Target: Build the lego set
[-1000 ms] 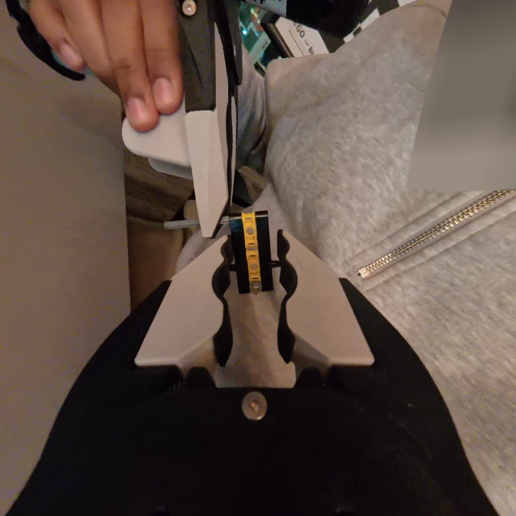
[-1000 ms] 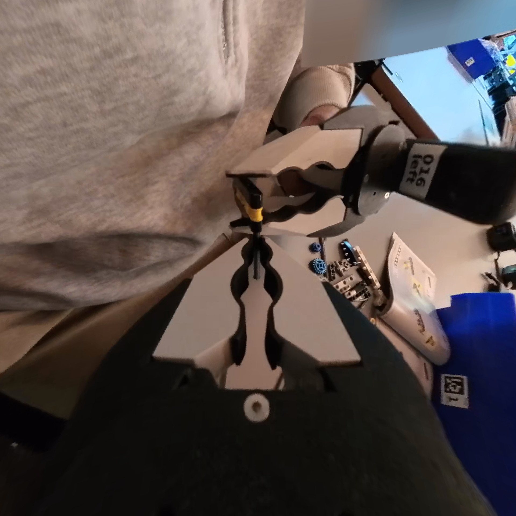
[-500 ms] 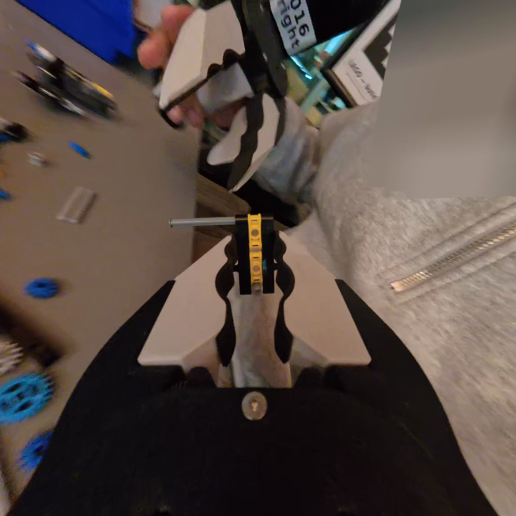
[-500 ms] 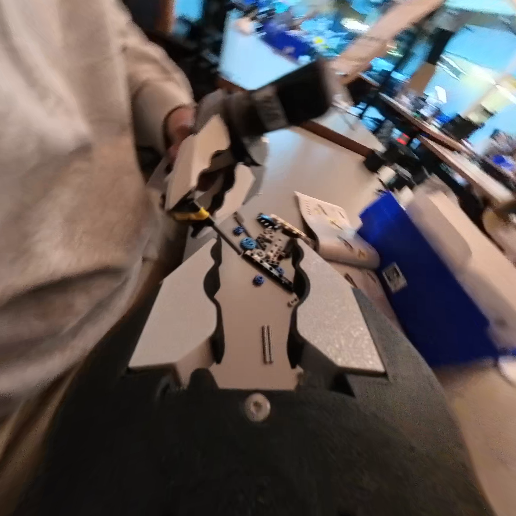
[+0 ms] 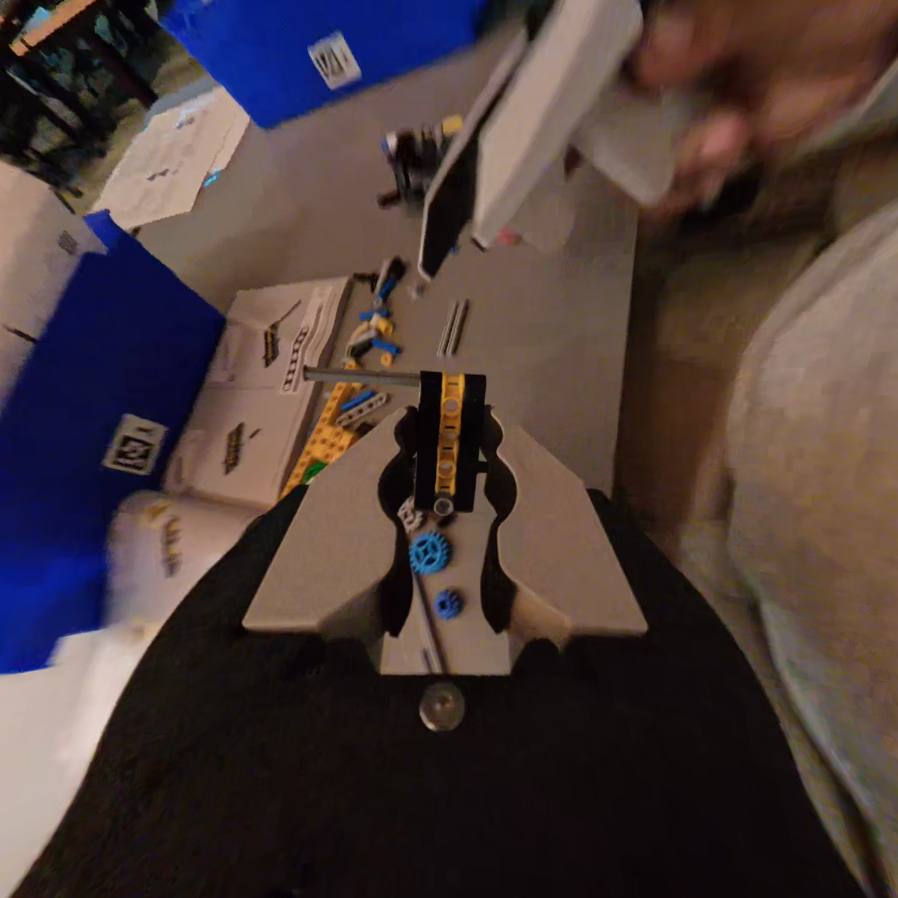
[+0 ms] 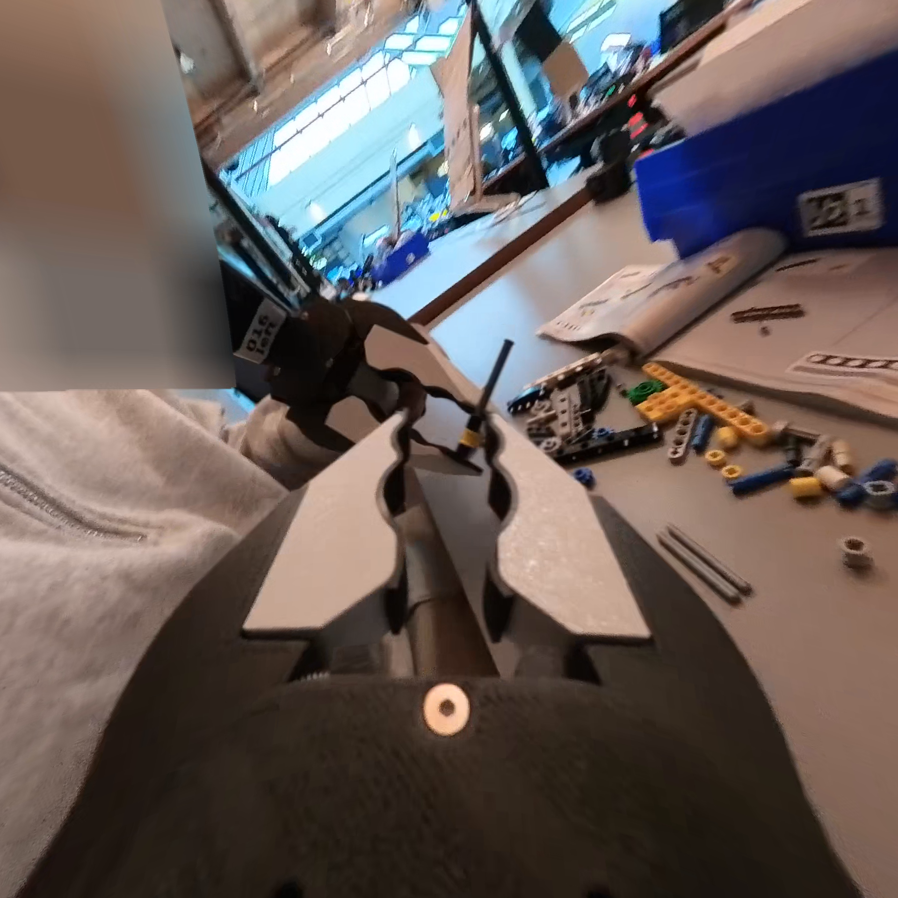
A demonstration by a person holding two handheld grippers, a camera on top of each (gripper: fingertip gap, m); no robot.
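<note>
My left gripper (image 5: 449, 418) is shut on a small assembly (image 5: 451, 440), a yellow beam between two black beams, held above the table. A grey axle (image 5: 362, 378) sticks out of the assembly's far end to the left. In the right wrist view the left gripper (image 6: 466, 446) holds it with the axle (image 6: 493, 374) pointing up. My right gripper (image 6: 444, 423) is open and empty, just in front of the assembly and apart from it. It shows blurred at the upper right of the left wrist view (image 5: 510, 160).
Loose parts lie on the grey table (image 6: 729, 656): a yellow beam piece (image 6: 699, 403), a black frame (image 6: 583, 427), two grey axles (image 6: 704, 563), a grey bush (image 6: 855, 551) and blue gears (image 5: 429, 551). An instruction booklet (image 6: 680, 301) and blue bins (image 6: 777, 160) stand beyond. Some 6 cm of space lies between my two pairs of fingers. It is some 12 cm from my right tips to the grey bush (image 6: 855, 551).
My right gripper has let go of the axle, opened and drawn back. Both grippers have swung from the person's grey hoodie towards the table. The left gripper still holds the assembly.
</note>
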